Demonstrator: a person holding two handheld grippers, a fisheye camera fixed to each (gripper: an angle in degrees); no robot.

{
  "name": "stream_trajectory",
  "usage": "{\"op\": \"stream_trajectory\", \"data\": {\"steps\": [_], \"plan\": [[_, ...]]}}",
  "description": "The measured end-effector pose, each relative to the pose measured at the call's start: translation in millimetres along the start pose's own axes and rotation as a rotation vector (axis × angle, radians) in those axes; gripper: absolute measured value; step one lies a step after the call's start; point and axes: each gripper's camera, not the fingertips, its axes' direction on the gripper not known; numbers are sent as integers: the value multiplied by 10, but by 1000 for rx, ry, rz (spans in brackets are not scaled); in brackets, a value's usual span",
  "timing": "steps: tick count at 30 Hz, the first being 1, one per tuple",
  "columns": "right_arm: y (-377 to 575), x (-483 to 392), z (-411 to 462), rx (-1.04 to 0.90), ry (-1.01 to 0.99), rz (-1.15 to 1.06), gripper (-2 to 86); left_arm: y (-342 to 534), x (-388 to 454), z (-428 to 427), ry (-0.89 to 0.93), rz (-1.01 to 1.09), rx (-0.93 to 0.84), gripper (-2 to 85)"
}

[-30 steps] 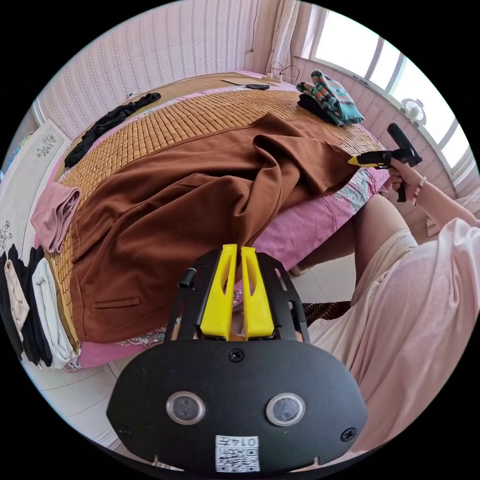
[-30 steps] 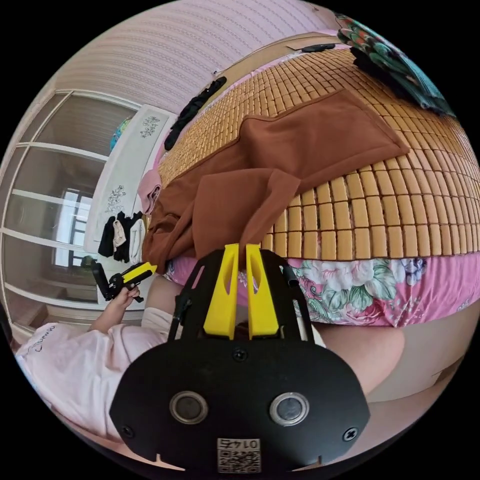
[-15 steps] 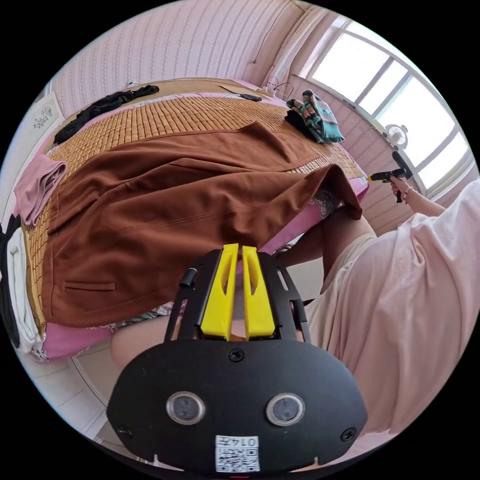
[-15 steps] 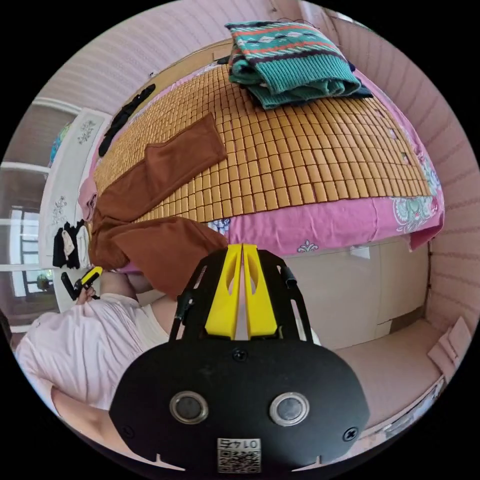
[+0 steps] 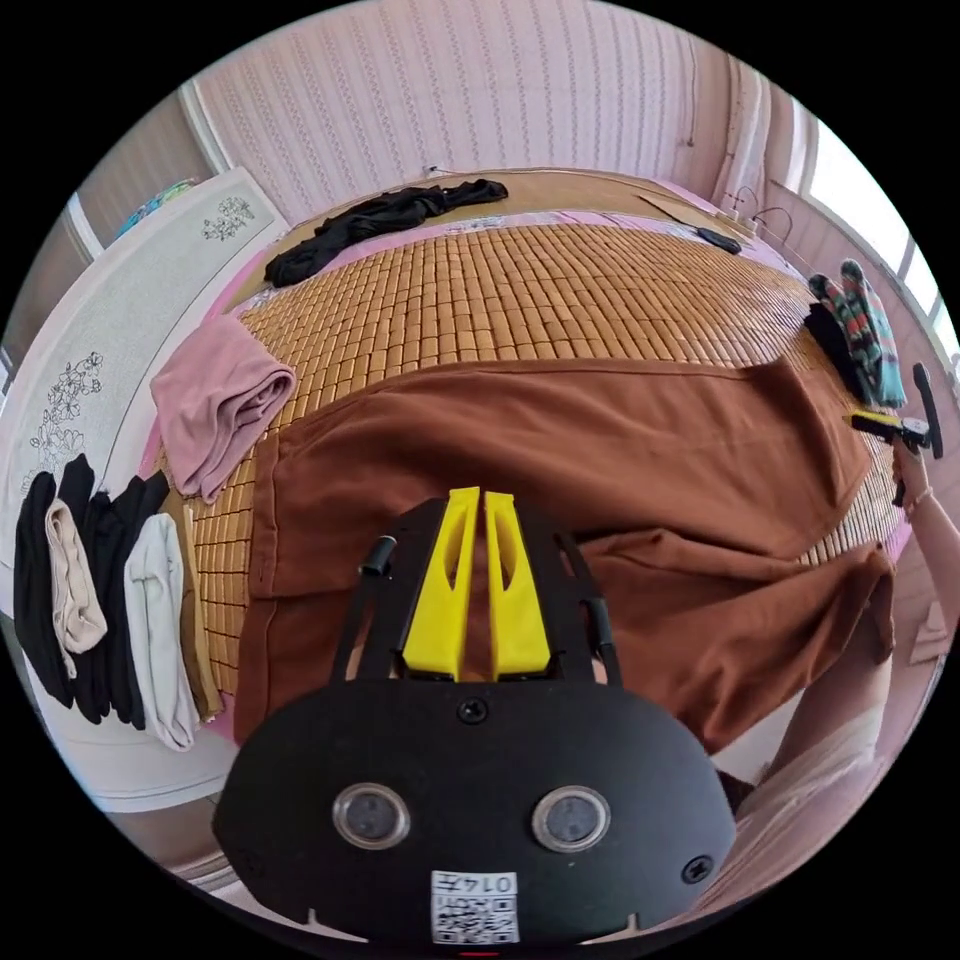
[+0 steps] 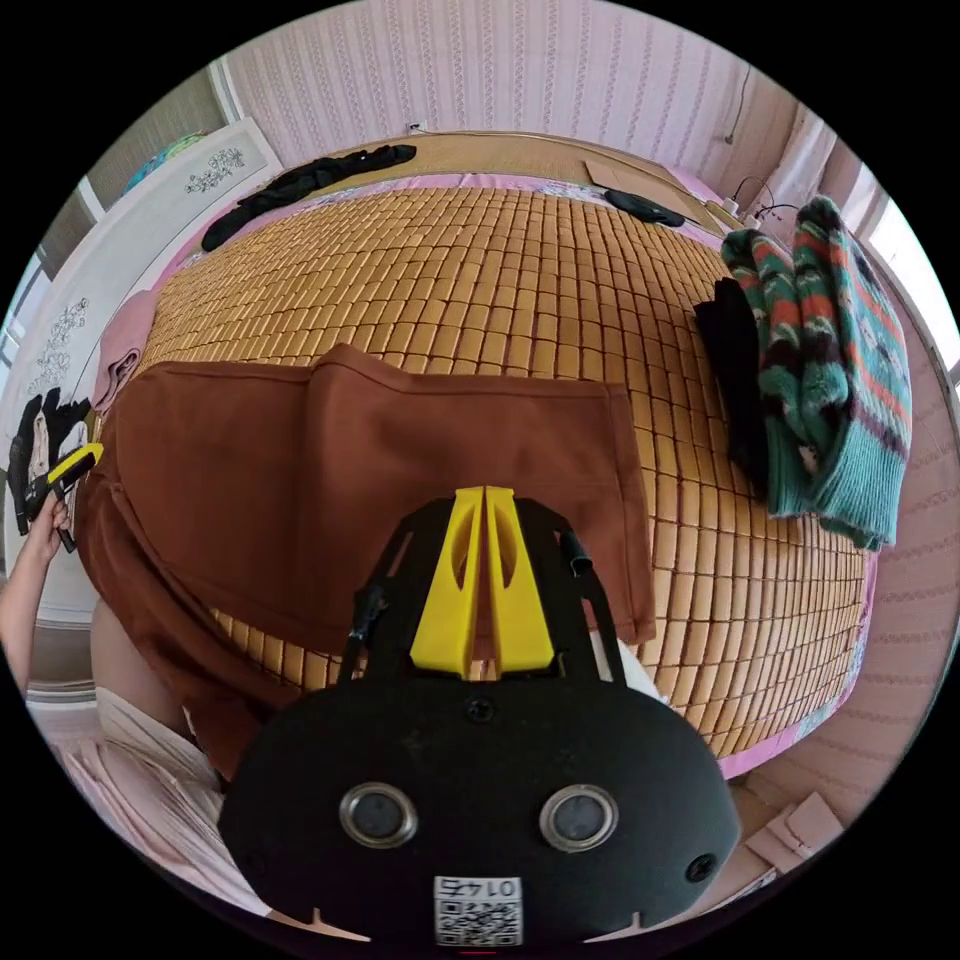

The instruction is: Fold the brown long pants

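brown pants (image 5: 560,450) near leg hidden behind hand-held gripper (image 5: 474,500)

Daylight from a window (image 5: 925,275) at the right edge falls on a bed (image 6: 700,760) covered by a bamboo mat (image 6: 470,270), set against pink striped wallpaper (image 5: 480,100) beside a white floral-etched cabinet (image 5: 110,330).

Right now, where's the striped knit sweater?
The striped knit sweater sits folded on the bamboo mat at the right of the right gripper view, over a black garment, beyond the brown pants hem.

Probably a home bedroom — bed (image 6: 800,720) with bamboo mat (image 6: 480,270), pink striped wallpaper (image 5: 480,110), folded clothes (image 5: 215,405)
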Motion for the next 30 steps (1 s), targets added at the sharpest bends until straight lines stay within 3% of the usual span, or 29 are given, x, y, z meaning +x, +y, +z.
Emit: {"op": "stream_trajectory", "data": {"steps": [3, 8, 17, 20, 23, 26, 30], "plan": [[-141, -130, 199, 46, 61, -44, -3, -167, -9, 409, -28, -106, -114, -7], [-406, -105, 425, 39, 227, -85, -4, -414, -12, 579, -36, -73, -113, -8], [-727, 108, 656, 58, 104, 94, -6, -704, -99, 672, -56, -46, -96, -9], [-662, 41, 575, -27, 90, 86, -5, -615, -164, 547, -33, -16, -118, -7], [-150, -77, 236, 64, 27, 30, -1, -261, -179, 78, 70, 64, 18, -2], [690, -30, -65, 76, 25, 138, 28, 341, 5, -403, 254, 210, 54, 21], [1897, 77, -228, 12, -60, 359, 175, 1159, 453, -724, 443, 372, -57, 64]]}}
